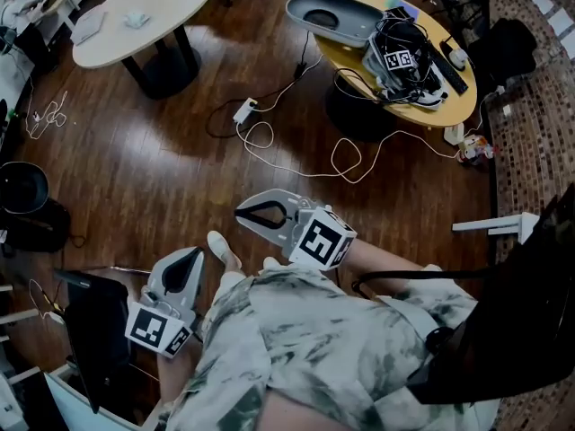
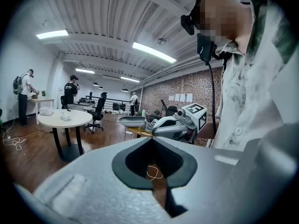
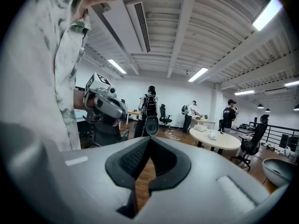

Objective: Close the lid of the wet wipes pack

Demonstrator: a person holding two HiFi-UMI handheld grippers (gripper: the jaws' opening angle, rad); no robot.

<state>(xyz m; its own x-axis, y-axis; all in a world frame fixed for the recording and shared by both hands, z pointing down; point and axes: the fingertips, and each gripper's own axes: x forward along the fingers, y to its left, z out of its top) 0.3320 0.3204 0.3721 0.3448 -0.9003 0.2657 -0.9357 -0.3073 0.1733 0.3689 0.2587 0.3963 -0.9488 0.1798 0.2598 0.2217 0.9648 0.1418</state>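
I cannot pick out a wet wipes pack in any view. Both grippers are held close to the person's patterned shirt (image 1: 332,348), above the wooden floor. My left gripper (image 1: 184,263) sits low at the left and points forward, its jaws closed tip to tip with nothing between them. My right gripper (image 1: 259,212) is a little higher and further forward, also shut and empty. In the left gripper view the shut jaws (image 2: 150,141) frame the floor, and the right gripper (image 2: 174,125) shows beyond them. In the right gripper view the shut jaws (image 3: 149,140) fill the bottom, with the left gripper (image 3: 105,104) at the left.
A white oval table (image 1: 171,7) carries small white items at the far left. A yellow round table (image 1: 467,106) holds cables, a keyboard and a marker cube, beside a grey shell seat (image 1: 334,16). White cables (image 1: 341,160) trail over the floor. A black panel (image 1: 94,330) stands lower left. Several people (image 3: 191,115) stand far off.
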